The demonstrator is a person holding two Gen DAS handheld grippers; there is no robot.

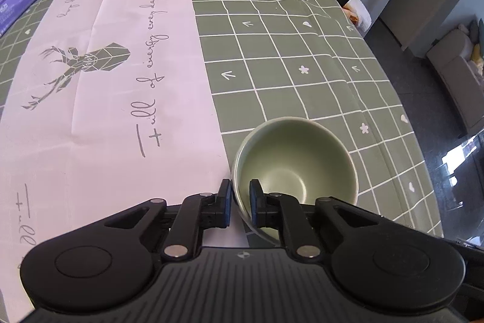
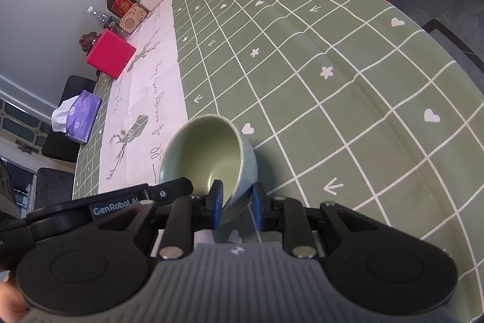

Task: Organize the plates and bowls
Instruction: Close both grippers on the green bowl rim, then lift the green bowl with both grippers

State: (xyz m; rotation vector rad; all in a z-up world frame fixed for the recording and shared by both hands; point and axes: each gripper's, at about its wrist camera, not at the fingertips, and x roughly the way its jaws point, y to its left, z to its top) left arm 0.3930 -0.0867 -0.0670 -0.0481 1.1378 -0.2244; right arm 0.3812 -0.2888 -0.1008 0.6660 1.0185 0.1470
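Your left gripper (image 1: 240, 203) is pinching the near rim of the green bowl (image 1: 295, 165), one finger outside the wall and the other inside the hollow, jaws drawn close on the thin wall. Your right gripper (image 2: 235, 202) straddles the same bowl's (image 2: 205, 153) rim from the other side, one pad inside and one by the bluish outer wall; the inner pad touches the wall, but you cannot tell from here whether the outer one presses it or stands just off. The bowl sits over the green checked tablecloth (image 1: 287, 50), just beside the seam where the white deer-printed strip (image 1: 115, 80) begins. It is tilted rather than level: its mouth opens upward and leans back toward the cameras, so you look straight into the hollow from both wrists. Being round, it has no long axis to speak of. Its near lower wall and foot are hidden behind the finger linkages in both views, so whether it rests on the cloth cannot be made out. Far off stand a red box (image 2: 110, 58) and a purple tissue pack (image 2: 80, 117), the latter cut off at the left wrist view's edge.
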